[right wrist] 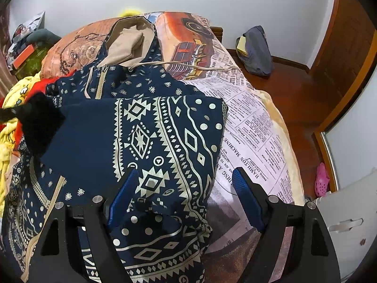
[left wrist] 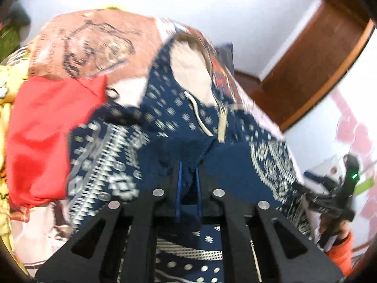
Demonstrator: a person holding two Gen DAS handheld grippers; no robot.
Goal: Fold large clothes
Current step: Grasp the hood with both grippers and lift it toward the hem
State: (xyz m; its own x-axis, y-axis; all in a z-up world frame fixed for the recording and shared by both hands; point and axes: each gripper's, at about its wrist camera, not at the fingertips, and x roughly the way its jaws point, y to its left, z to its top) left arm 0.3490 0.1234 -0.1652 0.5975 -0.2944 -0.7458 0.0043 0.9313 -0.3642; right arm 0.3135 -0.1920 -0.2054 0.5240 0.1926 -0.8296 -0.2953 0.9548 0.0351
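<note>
A navy hoodie [right wrist: 165,129] with a cream geometric print lies spread on the bed. Its beige-lined hood [right wrist: 127,44] and drawstrings point to the far end. In the left wrist view my left gripper [left wrist: 188,166] is shut on a raised fold of the hoodie [left wrist: 179,108], navy cloth pinched between the blue pads. My right gripper [right wrist: 185,176] stands open over the hoodie's near right edge. The left pad rests over the cloth and the right pad over the blanket, neither pressing. The left wrist view is blurred.
The bed's blanket [right wrist: 254,127] has newspaper and car prints. A red garment [left wrist: 42,129] and yellow clothes [right wrist: 9,129] lie piled to the left. A dark bag [right wrist: 255,49], a pink slipper [right wrist: 321,180] and a wooden door [left wrist: 306,70] are on the right.
</note>
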